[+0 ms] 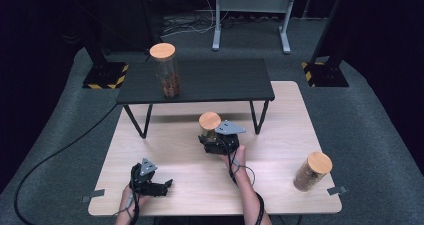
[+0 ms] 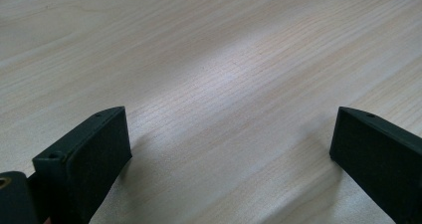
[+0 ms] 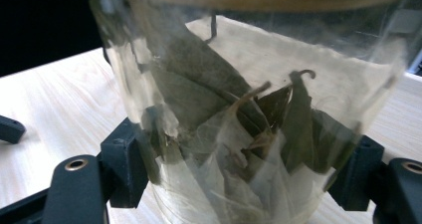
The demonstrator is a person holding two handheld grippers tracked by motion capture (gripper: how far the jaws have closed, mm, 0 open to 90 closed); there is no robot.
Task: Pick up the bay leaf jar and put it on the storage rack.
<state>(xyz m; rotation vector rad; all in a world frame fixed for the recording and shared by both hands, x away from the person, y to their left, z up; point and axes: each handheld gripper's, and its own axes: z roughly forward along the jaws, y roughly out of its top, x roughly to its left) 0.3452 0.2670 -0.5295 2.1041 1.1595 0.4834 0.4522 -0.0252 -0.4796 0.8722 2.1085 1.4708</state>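
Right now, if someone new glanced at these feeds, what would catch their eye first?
First, the glass jar of dried leaves clamped in the right gripper near the middle of the light wooden table, its wooden lid on. Next, a taller cork-lidded jar standing on the dark raised shelf behind, and a third jar at the table's right front corner. The left gripper rests open near the front left.

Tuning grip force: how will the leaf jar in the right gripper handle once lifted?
The jar looks like smooth clear glass, so probably slippery and breakable; the right gripper clamps its lower wall. Loose dried leaves suggest the contents add little weight. It is tall with a wooden lid above the grip, so it may tilt if swung.
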